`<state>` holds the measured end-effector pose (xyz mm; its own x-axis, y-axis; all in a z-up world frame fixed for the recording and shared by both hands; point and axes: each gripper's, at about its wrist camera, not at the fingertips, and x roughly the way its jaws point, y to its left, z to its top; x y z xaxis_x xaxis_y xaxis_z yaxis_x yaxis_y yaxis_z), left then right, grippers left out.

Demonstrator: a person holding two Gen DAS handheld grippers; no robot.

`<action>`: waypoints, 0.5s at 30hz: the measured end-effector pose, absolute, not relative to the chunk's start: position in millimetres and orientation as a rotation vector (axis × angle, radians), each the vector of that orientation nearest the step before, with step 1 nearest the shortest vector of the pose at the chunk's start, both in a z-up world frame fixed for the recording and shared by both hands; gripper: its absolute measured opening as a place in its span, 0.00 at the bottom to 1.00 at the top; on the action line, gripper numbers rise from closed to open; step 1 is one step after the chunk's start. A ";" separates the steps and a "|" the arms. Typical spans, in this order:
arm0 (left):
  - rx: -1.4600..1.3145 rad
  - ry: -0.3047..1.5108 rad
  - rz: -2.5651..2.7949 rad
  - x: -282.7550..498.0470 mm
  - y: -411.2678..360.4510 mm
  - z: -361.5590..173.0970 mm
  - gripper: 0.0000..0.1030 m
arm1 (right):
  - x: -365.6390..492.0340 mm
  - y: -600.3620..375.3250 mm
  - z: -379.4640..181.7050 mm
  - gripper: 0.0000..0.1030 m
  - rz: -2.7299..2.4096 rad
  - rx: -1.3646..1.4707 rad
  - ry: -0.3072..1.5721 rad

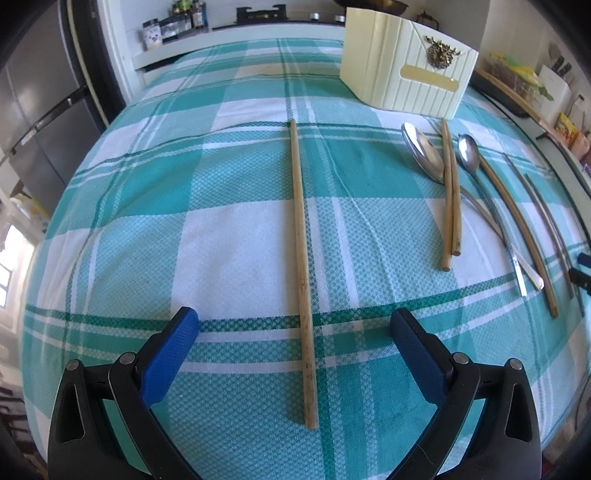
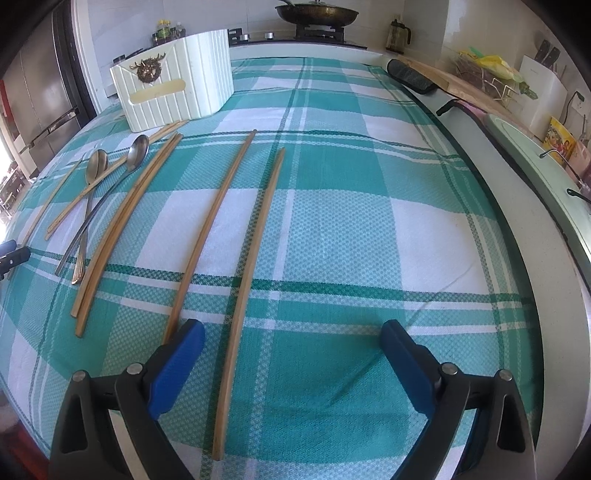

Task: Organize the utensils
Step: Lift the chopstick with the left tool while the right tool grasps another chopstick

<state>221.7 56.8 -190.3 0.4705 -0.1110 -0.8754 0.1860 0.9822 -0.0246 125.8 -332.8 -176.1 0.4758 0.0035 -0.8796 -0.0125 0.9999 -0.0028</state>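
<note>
Left tool (image 1: 294,332): jaws wide apart, nothing held, straddling a lone bamboo chopstick (image 1: 303,280) that runs 6 to 12 o'clock on the checked cloth covering the bench (image 1: 155,229). I judge the step is picking this stick up. To do it well I'd lower until the blue pads (image 1: 173,354) flank the thick near end, close squarely across the shaft, and lift level so it doesn't pivot.

Right tool (image 2: 291,341): also fully spread and empty, over another chopstick (image 2: 248,295); a second one (image 2: 207,236) lies just beside its left pad at 9 o'clock, so I risk catching both.

The cream utensil holder (image 1: 402,70) stands at 1 o'clock in the left view.

The right view alone shows the frying pan (image 2: 317,14) on the stove beyond; the left view shows the two spoons (image 1: 424,153) and the paired chopsticks (image 1: 451,195) more plainly.
</note>
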 end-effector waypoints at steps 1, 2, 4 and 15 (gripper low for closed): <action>0.079 1.070 -0.201 229.0 57.1 -188.1 0.98 | 129.1 -332.5 -174.7 0.88 0.023 -0.013 1.082; 0.082 1.078 -0.212 236.2 57.2 -186.6 0.96 | 132.9 -332.0 -172.9 0.79 0.034 -0.019 1.081; 0.082 1.107 -0.234 255.4 56.8 -185.6 0.86 | 144.0 -331.2 -170.2 0.65 0.046 -0.025 1.087; 0.002 1.109 -0.271 335.2 55.4 -183.0 0.57 | 225.7 -326.4 -169.9 0.32 0.076 -0.035 1.091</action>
